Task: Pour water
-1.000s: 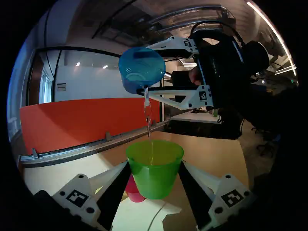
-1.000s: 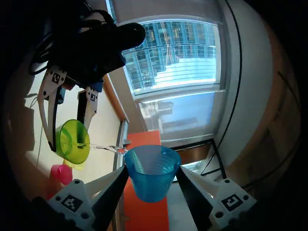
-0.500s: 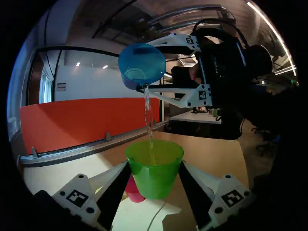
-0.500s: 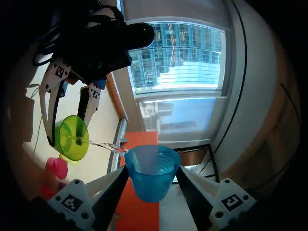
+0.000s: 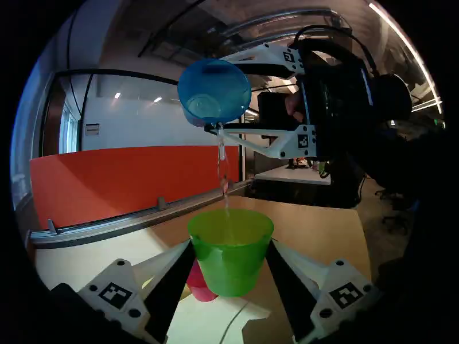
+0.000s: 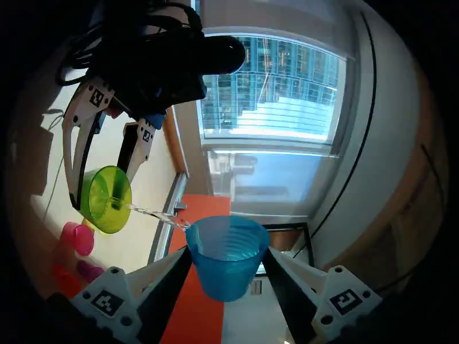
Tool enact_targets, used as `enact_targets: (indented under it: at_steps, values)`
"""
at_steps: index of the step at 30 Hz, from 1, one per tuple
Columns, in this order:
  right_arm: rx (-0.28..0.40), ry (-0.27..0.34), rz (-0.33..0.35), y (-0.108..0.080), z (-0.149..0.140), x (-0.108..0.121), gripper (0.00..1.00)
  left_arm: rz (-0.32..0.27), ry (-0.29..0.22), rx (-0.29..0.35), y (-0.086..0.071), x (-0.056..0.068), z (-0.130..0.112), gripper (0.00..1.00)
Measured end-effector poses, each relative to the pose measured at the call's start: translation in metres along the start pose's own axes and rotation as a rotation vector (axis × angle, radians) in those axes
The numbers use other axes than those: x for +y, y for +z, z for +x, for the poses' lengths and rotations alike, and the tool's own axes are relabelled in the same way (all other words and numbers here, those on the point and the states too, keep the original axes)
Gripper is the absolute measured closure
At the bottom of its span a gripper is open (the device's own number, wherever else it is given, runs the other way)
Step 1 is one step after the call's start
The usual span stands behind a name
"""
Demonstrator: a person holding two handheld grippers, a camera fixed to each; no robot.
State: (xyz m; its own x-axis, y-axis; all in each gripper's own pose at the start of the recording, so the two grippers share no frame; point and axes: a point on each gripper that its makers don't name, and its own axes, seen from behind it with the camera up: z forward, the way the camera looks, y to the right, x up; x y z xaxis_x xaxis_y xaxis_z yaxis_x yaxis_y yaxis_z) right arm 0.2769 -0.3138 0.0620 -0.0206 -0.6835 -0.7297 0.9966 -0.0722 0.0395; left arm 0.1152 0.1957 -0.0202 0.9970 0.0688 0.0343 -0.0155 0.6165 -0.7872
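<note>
My left gripper (image 5: 229,258) is shut on a green cup (image 5: 230,249), held upright above the table. In the left gripper view, my right gripper (image 5: 226,94) holds a blue cup (image 5: 213,92) tipped over, high above the green one. A thin stream of water (image 5: 221,172) falls from the blue rim into the green cup. In the right gripper view, the right gripper (image 6: 228,261) is shut on the blue cup (image 6: 226,264), and the water (image 6: 155,215) runs to the green cup (image 6: 105,199) held by the left gripper (image 6: 100,189).
A pink cup (image 5: 198,282) stands on the light table (image 5: 321,223) just behind the green cup; the right gripper view shows the pink cup (image 6: 77,238) too. An orange partition (image 5: 115,178) with a metal rail backs the table. A large window (image 6: 269,97) is beyond.
The blue cup has tipped a little further and shifted slightly right in the left gripper view. Water keeps streaming into the green cup, which has stayed put.
</note>
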Motion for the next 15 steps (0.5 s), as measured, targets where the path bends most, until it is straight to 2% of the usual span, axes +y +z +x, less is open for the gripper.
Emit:
enact_targets:
  at_steps: [15]
  values:
    - [0.0,-0.116,-0.021,0.0024,0.0104,0.0033,0.12,0.0,-0.004,0.005,-0.0005,-0.0005,0.003,0.18]
